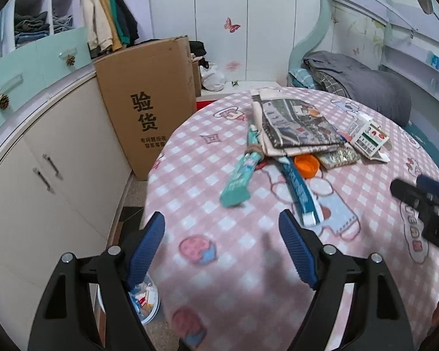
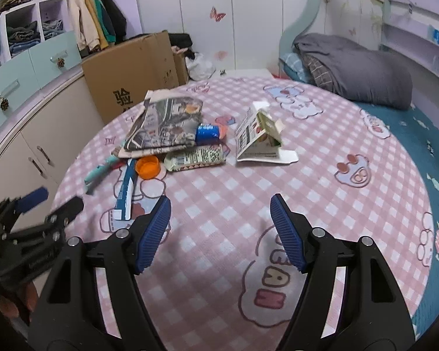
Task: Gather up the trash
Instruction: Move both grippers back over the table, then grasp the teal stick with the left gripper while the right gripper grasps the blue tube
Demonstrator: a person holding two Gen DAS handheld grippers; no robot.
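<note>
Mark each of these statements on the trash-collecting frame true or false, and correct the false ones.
1. Both grippers are open with nothing between their fingers. True: the left gripper and the right gripper hang open above the pink checked blanket.
2. The orange cap is stacked on top of the newspaper. False: the orange cap lies on the blanket at the near edge of the folded newspaper.
3. A flattened white carton lies apart from the main pile. True: the carton sits to the right of it.
4. The teal toothpaste box is already in a gripper. False: the toothpaste box lies on the blanket, untouched.
</note>
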